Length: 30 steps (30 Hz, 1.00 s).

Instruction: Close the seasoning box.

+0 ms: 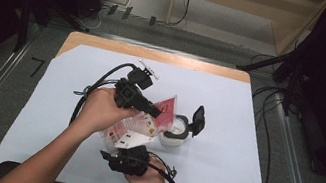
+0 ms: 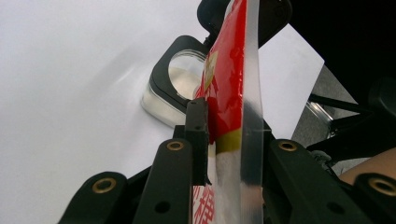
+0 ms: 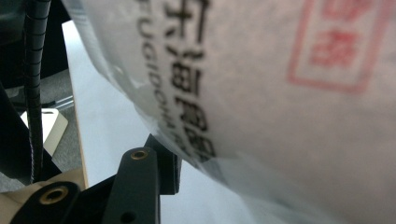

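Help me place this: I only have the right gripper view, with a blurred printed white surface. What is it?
Observer: A clear plastic bag with red and white print, lifted off the table.
Operator: What holds its far end?
Observer: The left gripper, shut on the red end.
Operator: Anything near that end?
Observer: A clear container with a black rim stands on the table there, its lid flipped open.

The bag (image 2: 233,93) is showing glossy plastic film, red-printed with a clear shiny edge, whitish and translucent at its lower part (image 3: 280,93). Beside the bag, the container (image 1: 174,136) is presenting clear smooth plastic with a matt black lid (image 1: 198,120). Beneath the bag, matt white sheeting is covering the wooden table (image 1: 157,56).
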Motion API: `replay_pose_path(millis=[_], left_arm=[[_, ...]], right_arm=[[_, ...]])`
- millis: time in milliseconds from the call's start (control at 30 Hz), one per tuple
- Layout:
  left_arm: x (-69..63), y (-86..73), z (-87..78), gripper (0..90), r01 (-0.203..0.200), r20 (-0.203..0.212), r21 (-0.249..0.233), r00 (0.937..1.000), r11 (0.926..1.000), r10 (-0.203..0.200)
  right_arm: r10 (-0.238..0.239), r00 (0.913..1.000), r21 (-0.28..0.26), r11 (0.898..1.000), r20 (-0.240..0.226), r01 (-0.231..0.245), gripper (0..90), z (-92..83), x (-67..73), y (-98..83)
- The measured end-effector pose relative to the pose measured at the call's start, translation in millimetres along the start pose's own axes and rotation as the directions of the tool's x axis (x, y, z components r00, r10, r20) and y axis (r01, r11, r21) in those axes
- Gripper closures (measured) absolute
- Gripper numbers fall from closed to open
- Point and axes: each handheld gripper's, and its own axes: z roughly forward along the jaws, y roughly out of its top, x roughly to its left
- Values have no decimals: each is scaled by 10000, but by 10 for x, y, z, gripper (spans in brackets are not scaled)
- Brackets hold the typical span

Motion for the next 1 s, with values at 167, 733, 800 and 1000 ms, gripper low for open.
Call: replay_pose_path(millis=[167, 733, 800, 1000], left_arm=[[17, -3, 25, 782, -98, 37, 28, 9999, 9999, 98], [49, -82, 35, 893, -384, 28, -248, 9993, 9990, 385], [56, -88, 17, 893, -394, 121, -331, 9991, 9987, 398], [99, -102, -77, 897, -169, 650, -767, 9976, 9969, 219]], right_arm=[[-101, 9999, 69, 9999, -15, 101, 593, 18, -5, -22], [43, 9999, 371, 9993, -117, -39, 594, 63, -3, -50], [-16, 9999, 356, 9994, -135, 21, 594, 65, 3, -44], [-110, 9999, 250, 9996, 50, 108, 591, 31, 3, -17]])
